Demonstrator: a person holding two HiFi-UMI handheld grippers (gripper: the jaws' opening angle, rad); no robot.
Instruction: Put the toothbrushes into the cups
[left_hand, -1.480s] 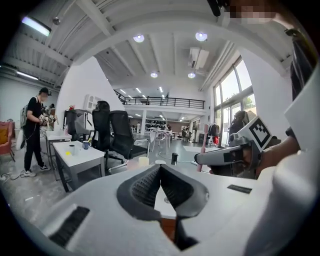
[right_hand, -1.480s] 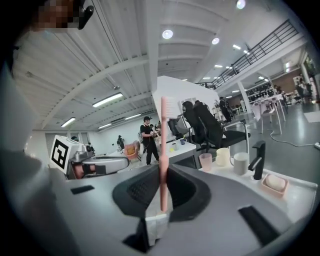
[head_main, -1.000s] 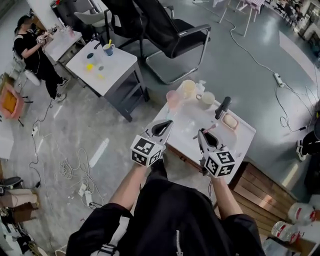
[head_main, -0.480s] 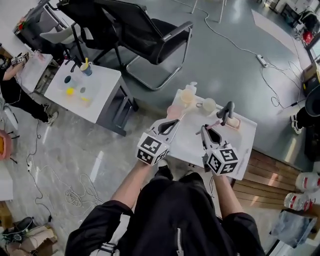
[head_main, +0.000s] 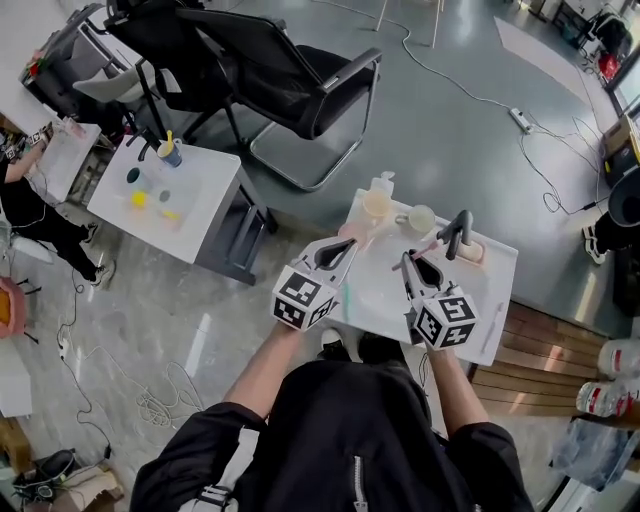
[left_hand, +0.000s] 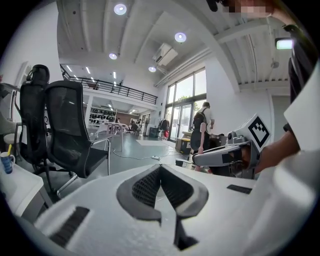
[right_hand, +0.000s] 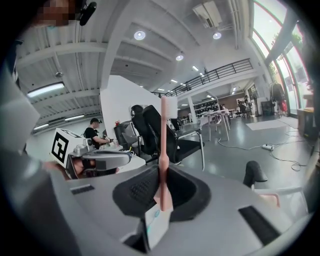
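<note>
Above the near half of a small white worktop (head_main: 385, 305), a person holds two tools side by side, both pointing toward the far edge.

The right hand-held gripper (right_hand: 164, 192) is pinching a pink toothbrush (right_hand: 163, 150) low on its handle. The brush stands upright between the pads, bristle end at the top. Only a short stub of handle shows below, along with what looks like a small white paper tag. Holding it that low probably keeps the long upper part free and the brush steady for carrying. It does leave little handle below the jaws to go into a cup first.

The left hand-held gripper (left_hand: 160, 170) has its pads pressed together with nothing between them. It seems to be travelling alongside rather than working.

The cups stand grouped by the far left corner of the worktop: a pink cup (head_main: 349, 230), a pale yellow cup (head_main: 377, 203) and a white mug (head_main: 420, 218). Their open tops face up and no brush shows inside any of them. The pink cup sits just beyond the left tool's tip.

The toothbrush is slim and straight, pale pink along the handle, with a whitish bristle head. From the head view it shows as a thin pink line (head_main: 425, 250) angled toward the mug.
</note>
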